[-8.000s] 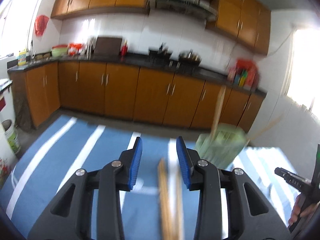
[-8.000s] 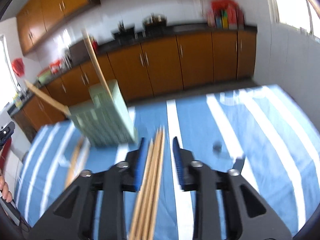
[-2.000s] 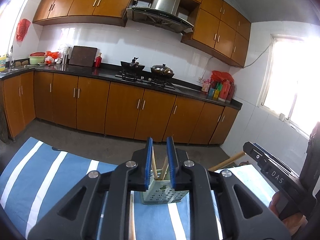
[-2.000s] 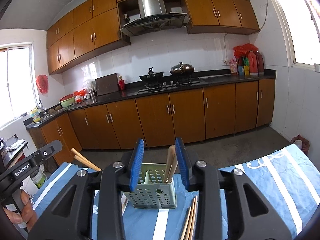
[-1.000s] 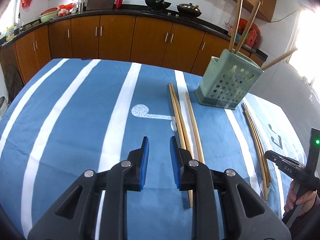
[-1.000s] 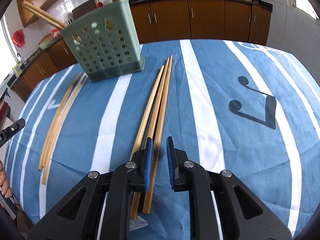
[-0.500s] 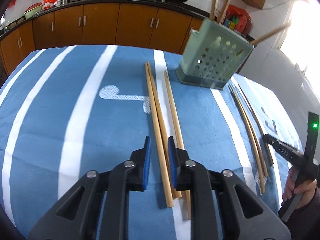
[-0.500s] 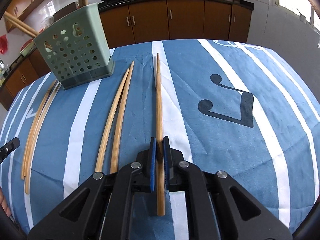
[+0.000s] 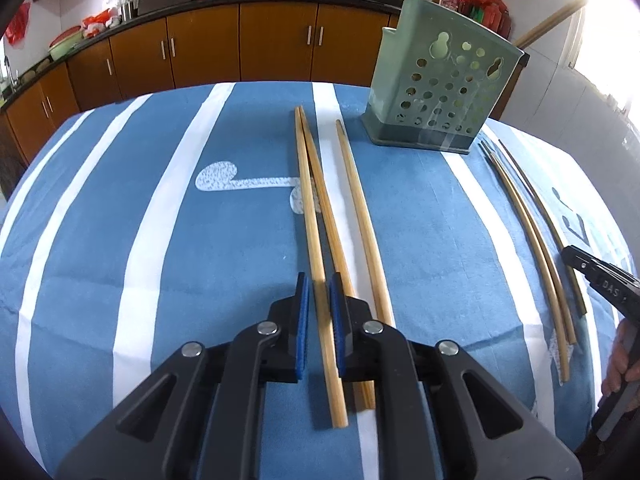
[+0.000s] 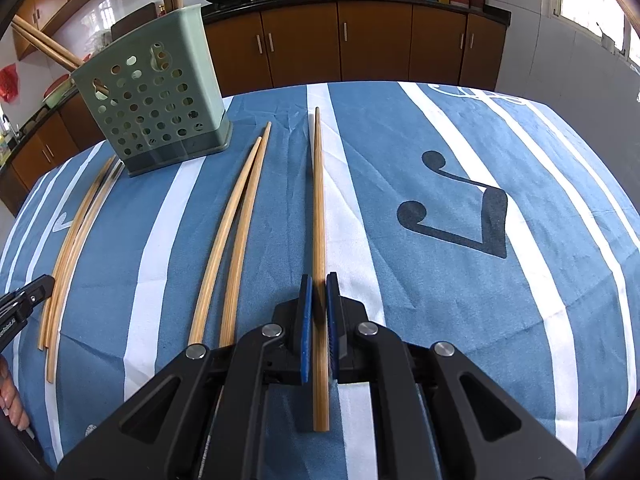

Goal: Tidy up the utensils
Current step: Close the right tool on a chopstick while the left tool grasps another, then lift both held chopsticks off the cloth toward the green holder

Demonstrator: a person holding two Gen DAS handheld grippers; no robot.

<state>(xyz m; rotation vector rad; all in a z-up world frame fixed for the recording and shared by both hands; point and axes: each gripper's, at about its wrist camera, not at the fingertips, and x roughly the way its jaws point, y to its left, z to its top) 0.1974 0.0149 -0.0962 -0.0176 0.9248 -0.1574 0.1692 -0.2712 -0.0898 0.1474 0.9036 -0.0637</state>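
A green perforated utensil holder (image 9: 440,92) (image 10: 156,100) stands at the far side of the blue striped tablecloth with several chopsticks in it. My left gripper (image 9: 319,280) is closing its jaws on one wooden chopstick (image 9: 310,208), the leftmost of three lying side by side; the pads sit right against it. My right gripper (image 10: 319,280) is shut on a single chopstick (image 10: 318,200) that points straight away from it. Two more chopsticks (image 10: 236,232) lie to its left.
The tablecloth (image 9: 120,220) covers the whole table and drops off at its edges. A thin bundle of chopsticks (image 9: 536,240) lies right of the holder in the left wrist view. A hand (image 9: 622,364) holds the other gripper there. Kitchen cabinets (image 10: 360,40) stand beyond.
The left gripper has slid right and down over the leftmost chopstick and narrowed its jaws around it. The right gripper has closed on its chopstick and stayed in place.
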